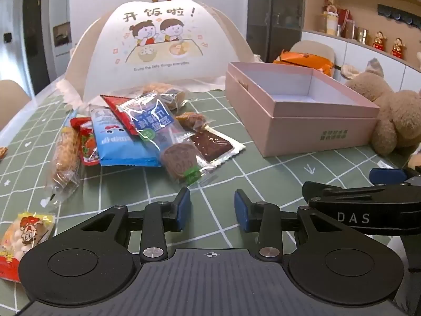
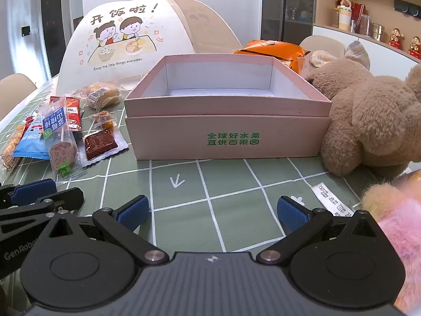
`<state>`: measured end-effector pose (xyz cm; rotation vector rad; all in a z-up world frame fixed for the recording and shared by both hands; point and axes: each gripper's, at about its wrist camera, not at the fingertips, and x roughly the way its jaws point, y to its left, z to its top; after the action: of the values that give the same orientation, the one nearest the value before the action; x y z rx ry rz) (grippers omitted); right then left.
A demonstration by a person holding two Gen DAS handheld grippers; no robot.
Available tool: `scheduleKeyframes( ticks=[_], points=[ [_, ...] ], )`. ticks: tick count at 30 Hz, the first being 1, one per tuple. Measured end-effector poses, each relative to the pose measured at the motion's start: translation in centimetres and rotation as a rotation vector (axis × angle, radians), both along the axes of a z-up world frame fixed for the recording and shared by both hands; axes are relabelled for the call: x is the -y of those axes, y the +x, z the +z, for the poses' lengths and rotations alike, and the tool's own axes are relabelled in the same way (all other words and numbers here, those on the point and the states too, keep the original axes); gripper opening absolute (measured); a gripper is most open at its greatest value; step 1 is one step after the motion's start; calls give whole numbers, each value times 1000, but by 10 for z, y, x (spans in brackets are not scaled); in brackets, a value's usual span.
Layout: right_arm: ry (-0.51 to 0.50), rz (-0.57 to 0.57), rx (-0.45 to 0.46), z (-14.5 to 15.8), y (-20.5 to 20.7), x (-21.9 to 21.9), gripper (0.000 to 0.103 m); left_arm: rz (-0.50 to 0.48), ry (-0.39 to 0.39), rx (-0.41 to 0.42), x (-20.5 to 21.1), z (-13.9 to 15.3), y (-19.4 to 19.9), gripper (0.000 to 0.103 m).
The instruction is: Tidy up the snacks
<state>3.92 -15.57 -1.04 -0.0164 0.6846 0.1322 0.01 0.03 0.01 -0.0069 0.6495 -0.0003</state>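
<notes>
A pile of snack packets (image 1: 136,131) lies on the green checked tablecloth, left of an open, empty pink box (image 1: 297,110). On top lies a clear lollipop packet (image 1: 168,142), beside it a blue packet (image 1: 118,142) and a brown bar (image 1: 210,144). A pig-print packet (image 1: 23,237) lies apart at the near left. My left gripper (image 1: 212,208) is open and empty, just short of the pile. My right gripper (image 2: 212,212) is open wide and empty, in front of the box (image 2: 226,121). The pile (image 2: 63,134) shows at its left.
A domed food cover (image 1: 158,47) stands behind the snacks. A brown plush bear (image 2: 373,121) leans against the box's right side, with a pink plush (image 2: 394,226) nearer. An orange bag (image 2: 271,50) lies behind the box. Shelves line the right wall.
</notes>
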Motion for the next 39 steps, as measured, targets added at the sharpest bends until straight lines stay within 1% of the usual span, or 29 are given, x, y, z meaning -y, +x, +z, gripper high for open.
scheduleKeyframes(
  ticks=[3,6,21,31,39],
  points=[
    [-5,0,0,0,0,0,103,1,-23,1,-3,0,1,42],
    [-6,0,0,0,0,0,103,2,16,13,1,-1,0,42],
    [-7,5,0,2,-1,0,103,4,15,13,1,-1,-1,42],
    [-7,5,0,1,-1,0,103,6,-4,11,-2,1,-1,42],
    [-7,5,0,1,-1,0,103,6,-4,11,-1,1,-1,42]
  ],
)
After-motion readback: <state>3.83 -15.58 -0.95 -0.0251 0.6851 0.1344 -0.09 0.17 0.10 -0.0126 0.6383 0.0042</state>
